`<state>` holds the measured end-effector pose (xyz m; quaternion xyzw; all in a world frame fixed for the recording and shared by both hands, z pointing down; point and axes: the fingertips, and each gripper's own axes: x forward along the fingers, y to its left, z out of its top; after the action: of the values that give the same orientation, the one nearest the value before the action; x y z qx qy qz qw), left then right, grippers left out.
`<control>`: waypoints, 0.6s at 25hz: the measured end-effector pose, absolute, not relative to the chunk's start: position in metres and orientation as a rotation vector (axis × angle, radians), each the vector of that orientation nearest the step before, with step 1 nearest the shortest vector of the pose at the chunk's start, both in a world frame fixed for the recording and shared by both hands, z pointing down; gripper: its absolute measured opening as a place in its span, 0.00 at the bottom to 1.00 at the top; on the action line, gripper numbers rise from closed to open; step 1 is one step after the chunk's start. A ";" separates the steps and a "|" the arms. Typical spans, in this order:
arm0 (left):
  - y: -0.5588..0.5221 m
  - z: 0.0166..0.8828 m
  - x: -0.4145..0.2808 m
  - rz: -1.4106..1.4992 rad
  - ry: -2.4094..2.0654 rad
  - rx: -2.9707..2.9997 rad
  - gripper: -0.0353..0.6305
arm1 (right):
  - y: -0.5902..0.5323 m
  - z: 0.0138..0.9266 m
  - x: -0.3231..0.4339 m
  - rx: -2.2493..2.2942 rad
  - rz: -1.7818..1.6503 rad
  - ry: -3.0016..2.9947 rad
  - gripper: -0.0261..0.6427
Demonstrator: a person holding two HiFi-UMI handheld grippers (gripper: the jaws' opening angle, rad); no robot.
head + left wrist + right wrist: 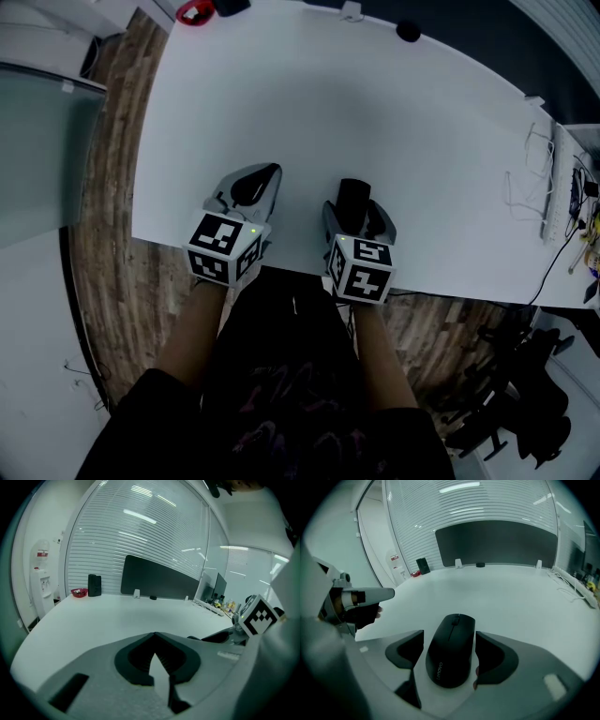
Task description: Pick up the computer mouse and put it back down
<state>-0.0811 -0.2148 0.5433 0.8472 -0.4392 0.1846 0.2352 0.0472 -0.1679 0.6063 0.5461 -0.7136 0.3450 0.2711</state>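
Observation:
A black computer mouse [352, 195] [450, 651] lies flat on the white table [375, 103], close to its near edge. My right gripper [356, 216] [450, 638] is open around it, one jaw on each side; a thin strip of table shows between the left pad and the mouse, and the right pad stands very near its side. My left gripper [262, 174] [155, 634] is shut and empty, with its tips meeting just above the table to the left of the mouse.
The table's near edge runs right under both grippers. Far back stand a red bowl [195, 12] [78, 592], a black box [94, 585] and a dark divider panel [159, 581]. White cables [525, 178] lie at the right end. A black chair [525, 394] stands on the floor.

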 end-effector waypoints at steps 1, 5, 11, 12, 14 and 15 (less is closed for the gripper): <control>-0.215 0.544 -0.082 0.507 -1.204 2.323 0.06 | -0.168 0.608 0.047 1.466 0.931 -1.916 0.57; -0.217 0.546 -0.084 0.504 -1.202 2.318 0.06 | -0.168 0.612 0.047 1.461 0.912 -1.892 0.57; -0.217 0.549 -0.085 0.503 -1.199 2.315 0.06 | -0.168 0.613 0.048 1.469 0.882 -1.874 0.54; -0.218 0.549 -0.085 0.503 -1.199 2.314 0.06 | -0.168 0.613 0.048 1.473 0.883 -1.873 0.53; -0.217 0.549 -0.086 0.501 -1.201 2.313 0.06 | -0.168 0.613 0.048 1.476 0.882 -1.877 0.52; -0.217 0.549 -0.087 0.501 -1.202 2.312 0.06 | -0.168 0.612 0.048 1.476 0.880 -1.881 0.52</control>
<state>-0.0873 -0.2168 0.5495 0.8454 -0.4398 0.1832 0.2417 0.0479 -0.1680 0.6123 0.5538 -0.7062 0.3302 0.2926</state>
